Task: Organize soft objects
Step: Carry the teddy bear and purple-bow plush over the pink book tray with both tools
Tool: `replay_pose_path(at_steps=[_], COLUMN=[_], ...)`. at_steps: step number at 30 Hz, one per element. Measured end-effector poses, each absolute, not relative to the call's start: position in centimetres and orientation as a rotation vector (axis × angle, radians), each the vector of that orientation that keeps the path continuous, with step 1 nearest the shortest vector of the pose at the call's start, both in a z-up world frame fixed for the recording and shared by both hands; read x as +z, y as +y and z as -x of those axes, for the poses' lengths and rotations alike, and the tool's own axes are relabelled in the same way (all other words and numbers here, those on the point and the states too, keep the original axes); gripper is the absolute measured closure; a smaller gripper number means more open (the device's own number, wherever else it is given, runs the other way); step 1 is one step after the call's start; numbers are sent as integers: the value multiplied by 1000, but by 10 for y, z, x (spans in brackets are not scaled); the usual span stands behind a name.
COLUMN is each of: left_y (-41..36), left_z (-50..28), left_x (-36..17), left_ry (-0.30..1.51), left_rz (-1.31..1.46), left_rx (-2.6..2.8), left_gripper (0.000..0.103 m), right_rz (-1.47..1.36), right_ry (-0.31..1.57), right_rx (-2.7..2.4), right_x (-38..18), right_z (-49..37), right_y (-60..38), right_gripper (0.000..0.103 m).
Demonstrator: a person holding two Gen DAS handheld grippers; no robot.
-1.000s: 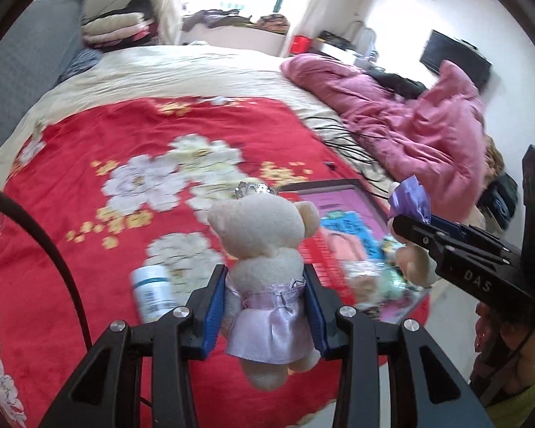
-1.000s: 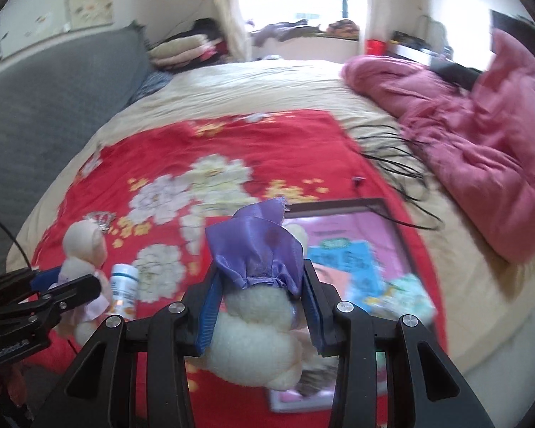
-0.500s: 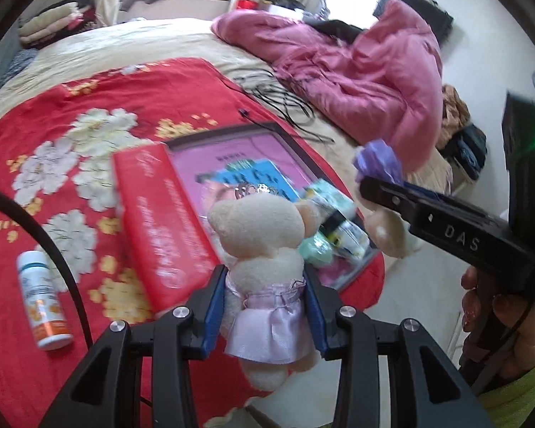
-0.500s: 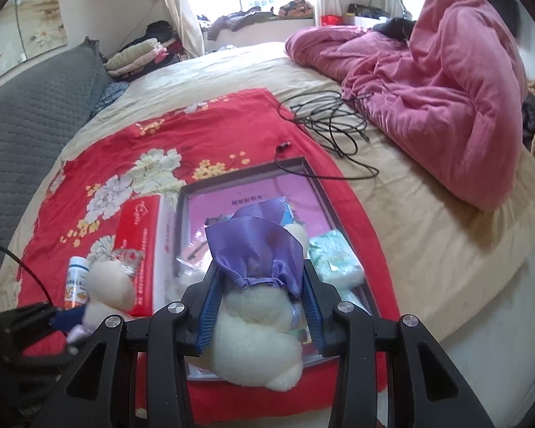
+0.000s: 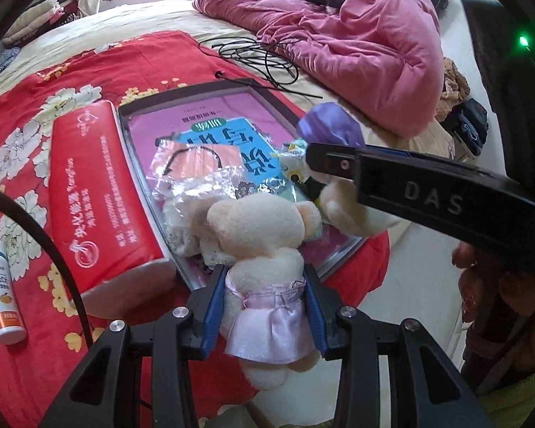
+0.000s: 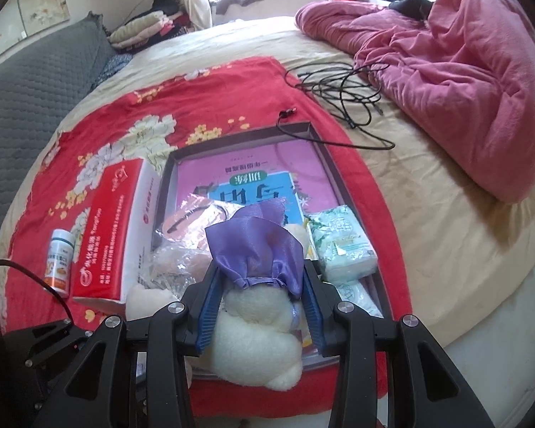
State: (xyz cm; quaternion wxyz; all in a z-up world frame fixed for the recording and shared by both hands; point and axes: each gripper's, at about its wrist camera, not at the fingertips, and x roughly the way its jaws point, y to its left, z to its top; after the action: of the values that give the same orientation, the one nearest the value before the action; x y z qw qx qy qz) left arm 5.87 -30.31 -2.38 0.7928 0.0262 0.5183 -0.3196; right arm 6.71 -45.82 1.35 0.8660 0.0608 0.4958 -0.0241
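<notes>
Plush bears fill both grippers, the left gripper clamped on the pink-skirted bear, the right gripper on the purple-skirted bear, both seemingly above the tray, so next comes lowering and releasing there.

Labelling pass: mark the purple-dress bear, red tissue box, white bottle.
purple-dress bear (image 6: 255, 249), right wrist view, on its purple skirt.
red tissue box (image 5: 96, 192), left wrist view, on its top face.
white bottle (image 6: 57, 262), right wrist view, on its label.
</notes>
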Motion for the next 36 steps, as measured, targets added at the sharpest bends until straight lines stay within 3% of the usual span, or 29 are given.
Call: replay_pose_path(at_steps=[30, 36], left_y=[-316, -315], left_z=[-75, -75], left_x=[-57, -57], left_ry=[1173, 1167], left_rz=[-65, -49], left_rx=[-633, -639], left_gripper=[57, 57], right_rz=[-40, -41], right_ry=[1091, 1058], right_rx=[13, 3], right_x=[-26, -16], right_z=[-116, -109], right_y=[-440, -445], right_gripper=[55, 44])
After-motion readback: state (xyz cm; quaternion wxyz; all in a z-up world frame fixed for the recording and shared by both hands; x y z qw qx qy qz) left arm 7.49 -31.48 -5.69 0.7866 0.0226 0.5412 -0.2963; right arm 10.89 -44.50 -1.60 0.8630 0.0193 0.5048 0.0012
